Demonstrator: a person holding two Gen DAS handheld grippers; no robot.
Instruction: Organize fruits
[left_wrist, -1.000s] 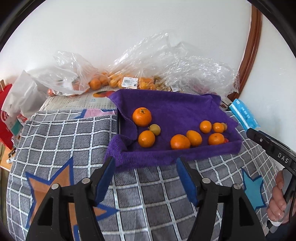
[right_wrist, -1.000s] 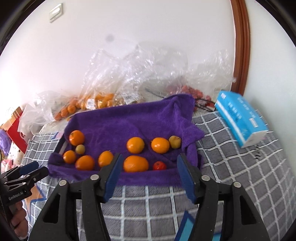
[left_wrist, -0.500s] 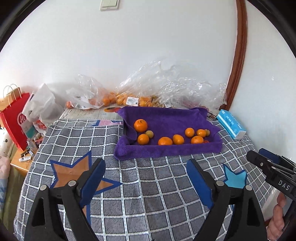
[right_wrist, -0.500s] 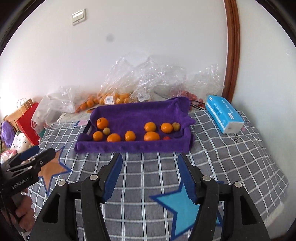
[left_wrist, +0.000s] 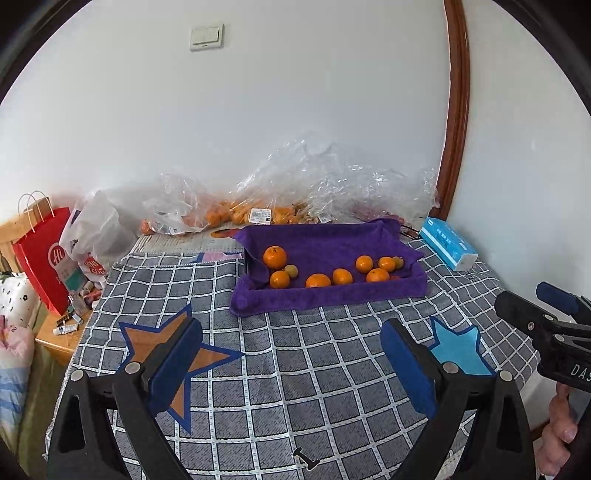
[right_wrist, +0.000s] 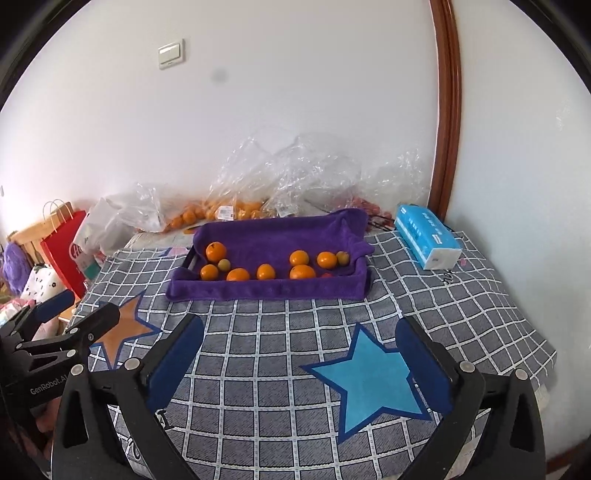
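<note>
A tray lined with a purple towel (left_wrist: 332, 240) (right_wrist: 266, 229) sits at the far side of the checked tablecloth. Several oranges lie in it, among them a large one at the left (left_wrist: 274, 257) (right_wrist: 215, 252), with two small yellow-green fruits (left_wrist: 290, 270) (right_wrist: 342, 257) and a small red one (right_wrist: 325, 275). My left gripper (left_wrist: 291, 354) hovers well short of the tray, its jaws opening with nothing between them. My right gripper (right_wrist: 301, 350) hangs over the blue star, its jaws also opening and empty. Each gripper also shows at the edge of the other's view.
Clear plastic bags (left_wrist: 317, 184) with more oranges (left_wrist: 236, 216) lie against the wall behind the tray. A blue tissue pack (right_wrist: 424, 236) lies at the right. A red paper bag (left_wrist: 40, 258) and a white bag stand left of the table. A hand (left_wrist: 559, 435) holds the right gripper's handle.
Both grippers pulled back and up from the tray, which now looks small and far. Both sets of jaws spread wider. The fruits stayed where they were.
</note>
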